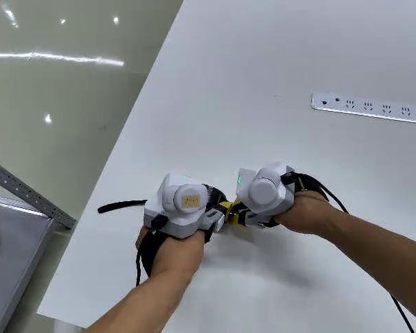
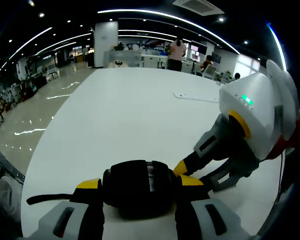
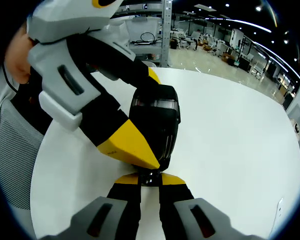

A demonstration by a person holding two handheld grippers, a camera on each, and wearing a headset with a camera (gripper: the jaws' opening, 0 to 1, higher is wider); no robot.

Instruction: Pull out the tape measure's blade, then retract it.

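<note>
I have the left gripper [image 2: 140, 181] clamped on the black tape measure [image 3: 157, 120], low over the white table [image 1: 263, 69]. The right gripper [image 3: 150, 181] is pinched almost closed on the blade tip [image 3: 150, 175]. I can't read the shell lettering. The table's left edge is near, with open room toward the power strip [image 1: 371, 109].

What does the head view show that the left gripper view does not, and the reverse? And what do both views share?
Head view: the person's left hand and right hand on the grippers, with both forearms. Left gripper view: the black tape measure between the jaws of the left gripper, and people far behind. Both: the right gripper meeting the left, the white table, the power strip.
</note>
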